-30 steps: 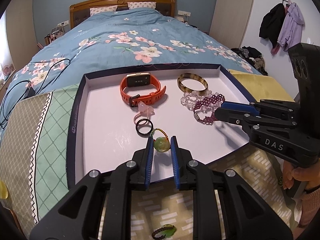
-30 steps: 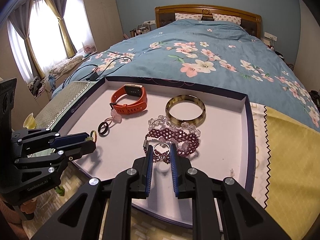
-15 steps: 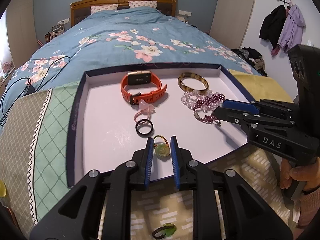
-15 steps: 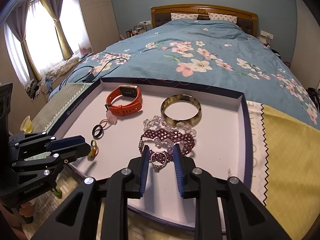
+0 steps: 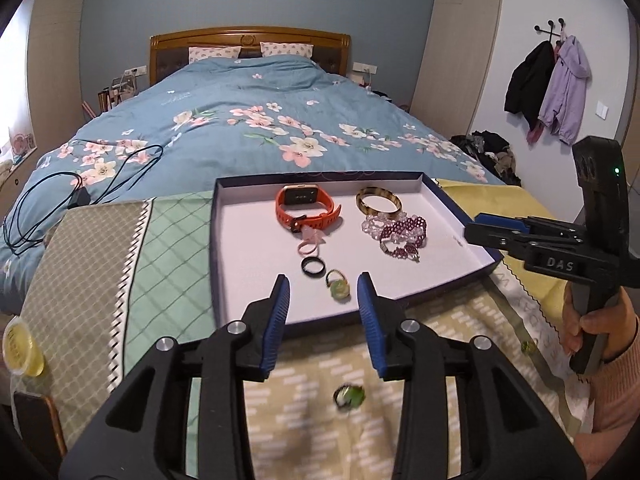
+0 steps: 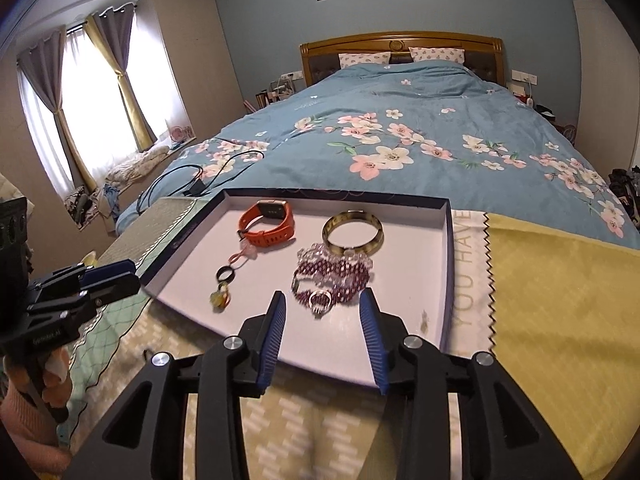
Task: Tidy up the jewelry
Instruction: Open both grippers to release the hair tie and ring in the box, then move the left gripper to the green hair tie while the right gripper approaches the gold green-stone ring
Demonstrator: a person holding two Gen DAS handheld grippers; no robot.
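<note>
Both grippers have just opened their jaws and let go: the left gripper (image 5: 322, 304) leaves a green ring (image 5: 339, 287) in the tray (image 5: 216, 264), the right gripper (image 6: 322, 320) a silver ring (image 6: 320, 300) (slightly blurred, seemingly touching the purple bracelet (image 6: 332, 272)). Two pieces placed; another green ring (image 5: 350, 396) waits on the cloth outside.

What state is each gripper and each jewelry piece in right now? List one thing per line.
left gripper: open, jaws just opened, holding nothing
right gripper: open, jaws just opened, holding nothing
green pendant ring: released, lying in tray
silver ring: lying against purple bead bracelet
orange watch: strap buckled, in tray
tray: uncovered
</note>
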